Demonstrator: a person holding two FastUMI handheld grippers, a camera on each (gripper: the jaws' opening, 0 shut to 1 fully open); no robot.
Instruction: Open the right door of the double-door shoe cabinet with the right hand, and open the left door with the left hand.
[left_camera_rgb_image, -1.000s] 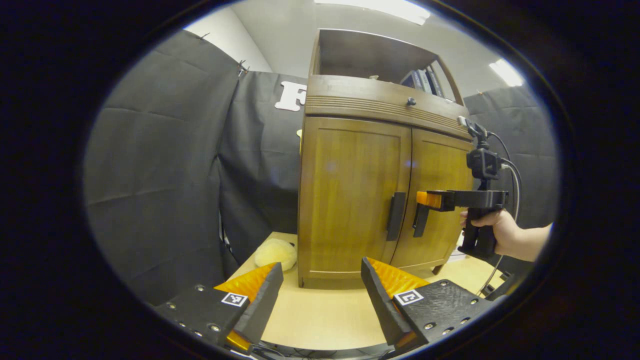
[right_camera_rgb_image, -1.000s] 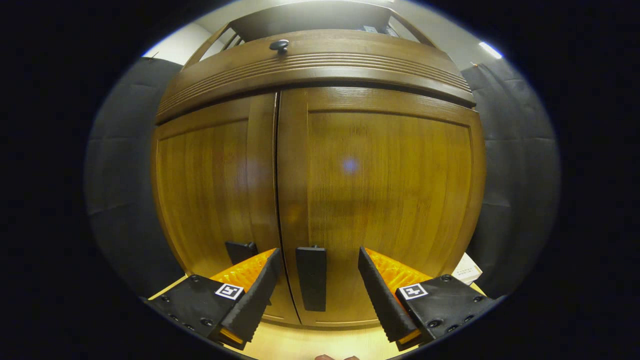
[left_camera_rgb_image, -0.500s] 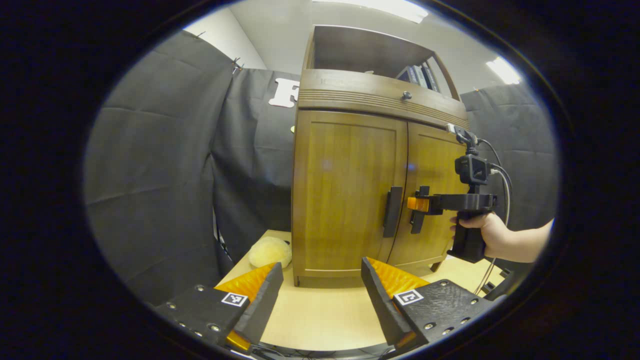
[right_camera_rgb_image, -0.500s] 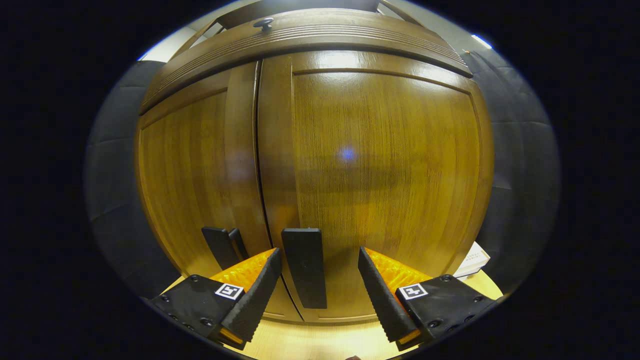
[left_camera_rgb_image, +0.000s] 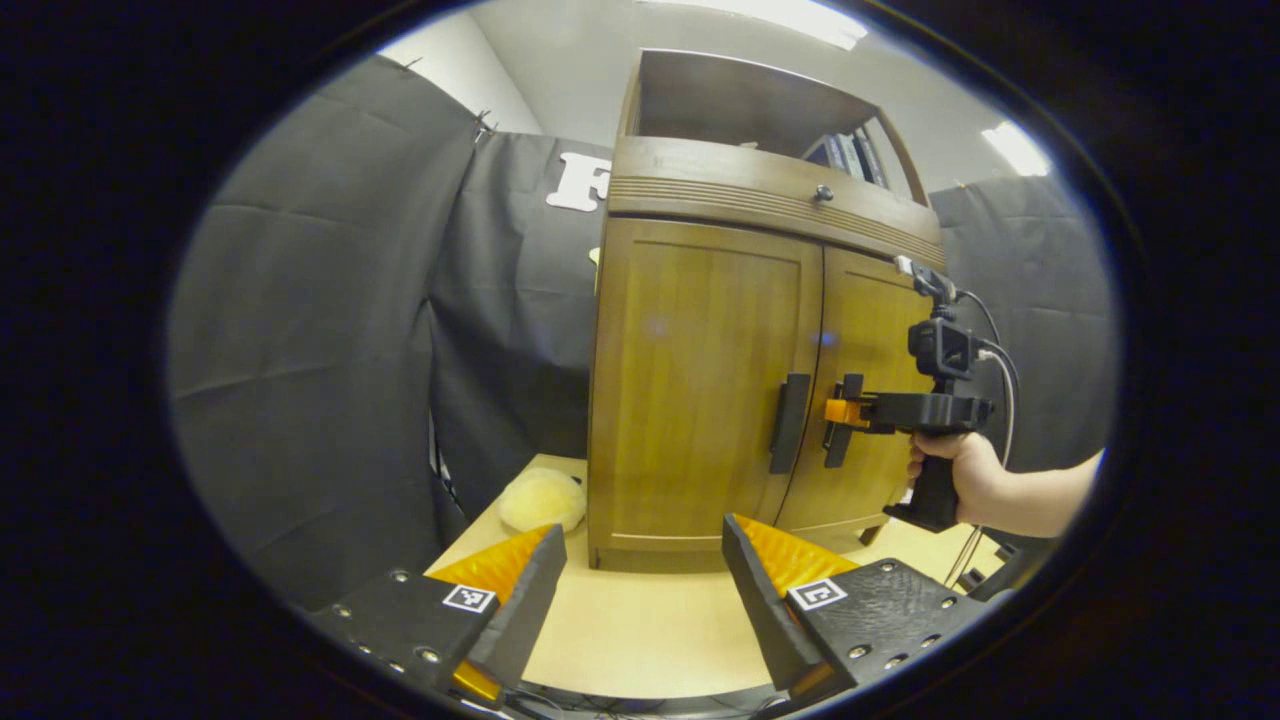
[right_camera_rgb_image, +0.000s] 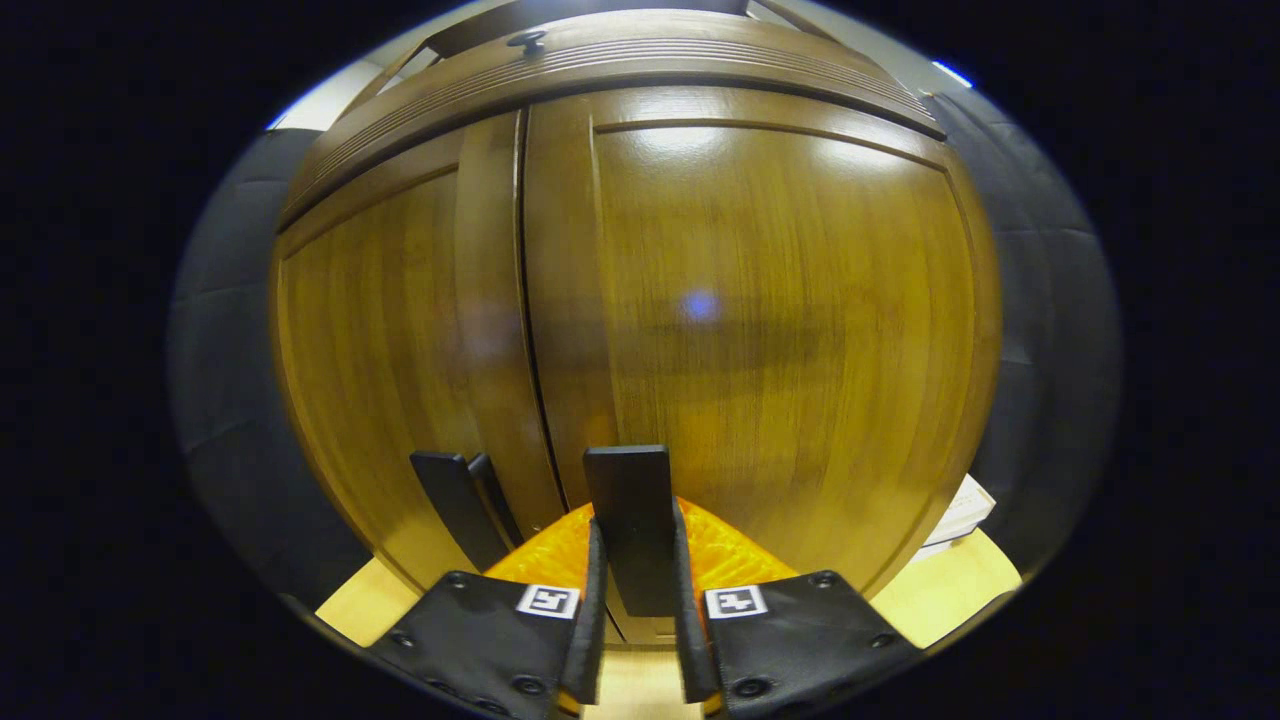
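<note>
My right gripper (right_camera_rgb_image: 638, 600) has both fingers (right_camera_rgb_image: 592, 590) pressed against the sides of the right door handle (right_camera_rgb_image: 630, 520), a dark upright bar low in the centre of the right gripper view. The right door (right_camera_rgb_image: 760, 330) spreads over most of that view and lies flush with the left door (right_camera_rgb_image: 390, 340); the left door handle (right_camera_rgb_image: 460, 505) stands just left of the seam.

In the left gripper view, the shoe cabinet (left_camera_rgb_image: 740, 380) stands on the table (left_camera_rgb_image: 640, 630) at centre frame. My right hand (left_camera_rgb_image: 955, 470) reaches in level from the right edge, forearm horizontal, fist around the upright grip, the fingers pointing left onto the right handle.

My left gripper (left_camera_rgb_image: 640, 590) sits at the bottom of the frame, held back from the cabinet, fingers wide apart and holding nothing. A pale plush toy (left_camera_rgb_image: 540, 498) lies on the table beside the cabinet's lower left corner.
</note>
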